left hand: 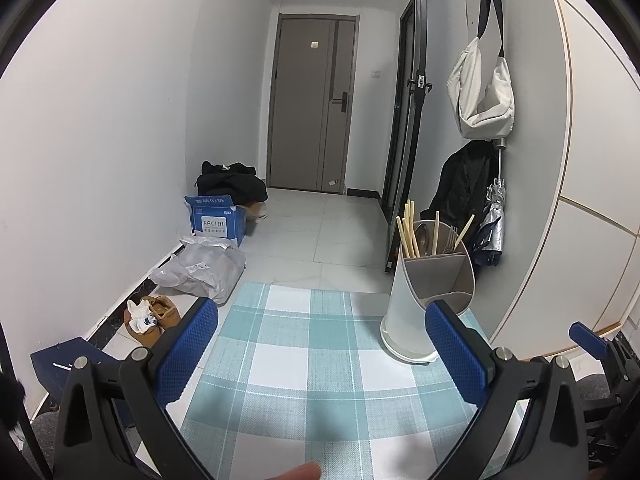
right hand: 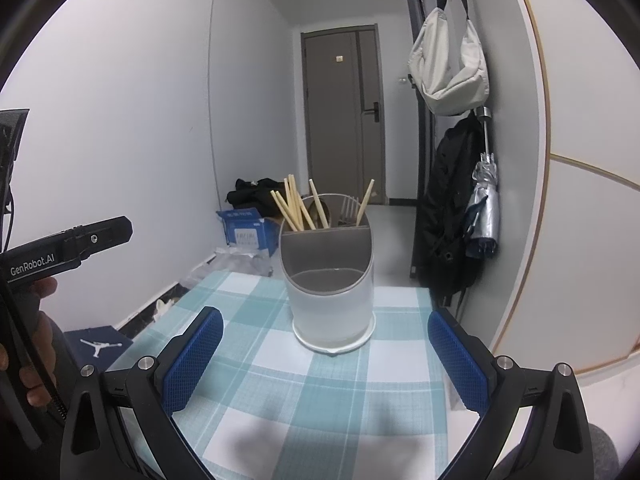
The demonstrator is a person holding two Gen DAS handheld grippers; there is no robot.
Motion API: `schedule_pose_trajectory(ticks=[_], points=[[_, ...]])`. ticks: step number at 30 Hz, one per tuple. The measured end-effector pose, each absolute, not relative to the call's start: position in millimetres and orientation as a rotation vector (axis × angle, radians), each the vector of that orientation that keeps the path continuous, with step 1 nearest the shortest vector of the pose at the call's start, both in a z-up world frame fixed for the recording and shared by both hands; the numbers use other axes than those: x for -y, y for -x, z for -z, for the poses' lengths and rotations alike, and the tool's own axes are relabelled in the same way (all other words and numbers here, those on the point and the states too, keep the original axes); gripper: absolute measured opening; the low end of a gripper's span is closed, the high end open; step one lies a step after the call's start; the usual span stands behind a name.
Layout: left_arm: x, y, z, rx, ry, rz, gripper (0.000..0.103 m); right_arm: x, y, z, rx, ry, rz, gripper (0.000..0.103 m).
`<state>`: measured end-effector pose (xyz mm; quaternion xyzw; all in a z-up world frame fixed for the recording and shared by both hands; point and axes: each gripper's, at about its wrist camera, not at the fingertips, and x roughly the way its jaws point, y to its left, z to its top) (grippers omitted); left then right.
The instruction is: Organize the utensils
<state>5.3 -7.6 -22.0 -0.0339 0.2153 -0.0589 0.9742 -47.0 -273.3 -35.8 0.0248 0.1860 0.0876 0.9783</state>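
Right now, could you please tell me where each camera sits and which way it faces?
Left wrist: on the left claw, open, facing the hallway door; white-and-grey utensil holder ahead right; a fingertip shows.
Right wrist: on the right claw, open, holder dead ahead; a hand shows left.
Shared: holder, teal checked tablecloth.

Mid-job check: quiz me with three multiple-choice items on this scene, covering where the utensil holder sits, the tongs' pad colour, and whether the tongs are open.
1. The utensil holder stands on:
A. the floor
B. the checked tablecloth
C. a cardboard box

2. The pads on the right tongs are:
A. blue
B. red
C. yellow

3. The left tongs are:
A. shut on a fork
B. shut on chopsticks
C. open, holding nothing

Answers: 1 B, its base rests on the teal-and-white cloth; 2 A, both textured pads are blue; 3 C, only cloth shows between the spread pads.
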Motion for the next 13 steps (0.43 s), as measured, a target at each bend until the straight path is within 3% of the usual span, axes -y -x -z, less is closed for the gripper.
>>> schedule_pose_trajectory(ticks=[13], points=[[6.2, -7.3, 23.8, -0.442, 0.107, 0.116, 0.102, 271.1, 44.2, 40.0, -0.395, -0.044, -0.179, 0.103]])
